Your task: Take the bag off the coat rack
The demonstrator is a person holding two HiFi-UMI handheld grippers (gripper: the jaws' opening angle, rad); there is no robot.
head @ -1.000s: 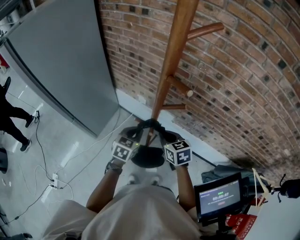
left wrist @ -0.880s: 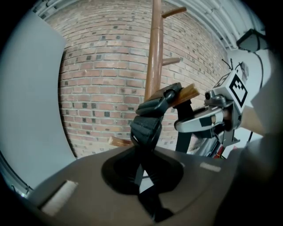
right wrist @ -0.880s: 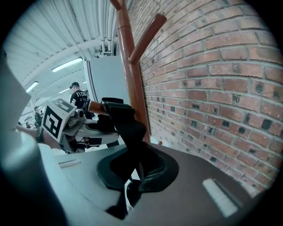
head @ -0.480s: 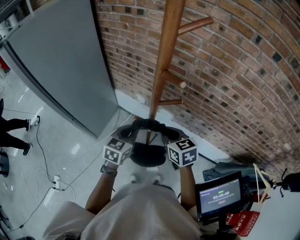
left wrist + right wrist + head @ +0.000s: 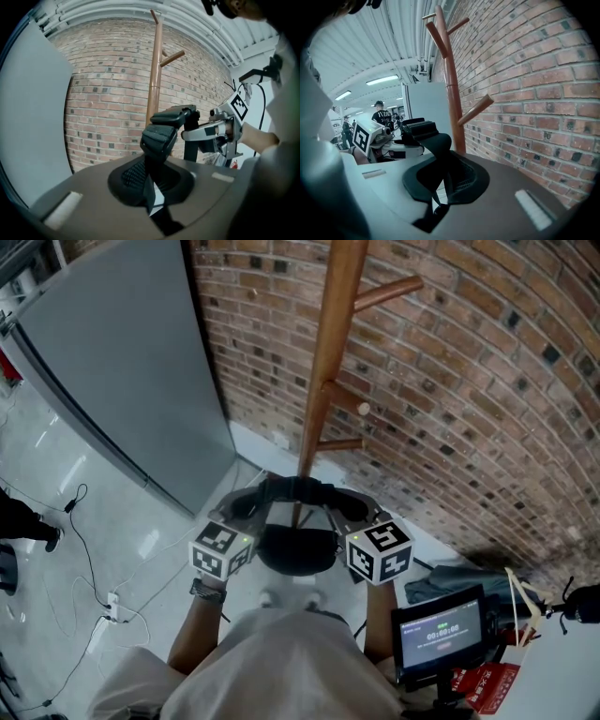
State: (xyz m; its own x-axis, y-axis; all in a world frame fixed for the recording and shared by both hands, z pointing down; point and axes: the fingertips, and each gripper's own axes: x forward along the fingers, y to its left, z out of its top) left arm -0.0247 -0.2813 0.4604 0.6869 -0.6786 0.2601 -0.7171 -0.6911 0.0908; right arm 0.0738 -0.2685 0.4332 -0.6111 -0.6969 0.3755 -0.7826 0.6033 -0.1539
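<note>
Firmly, the left gripper [image 5: 149, 185] and the right gripper [image 5: 439, 185] each have their jaws pressed together on the bag's black strap [image 5: 300, 488]. It arches from one gripper to the other at the lower centre of the head view, thick, padded and ribbed. The strap crosses in front of the foot of the wooden coat rack [image 5: 328, 362], below its pegs, by the brick wall [image 5: 469, 409]. Beneath it sits a dark rounded shape [image 5: 298, 551]; whether that is the bag's body cannot be told.
</note>
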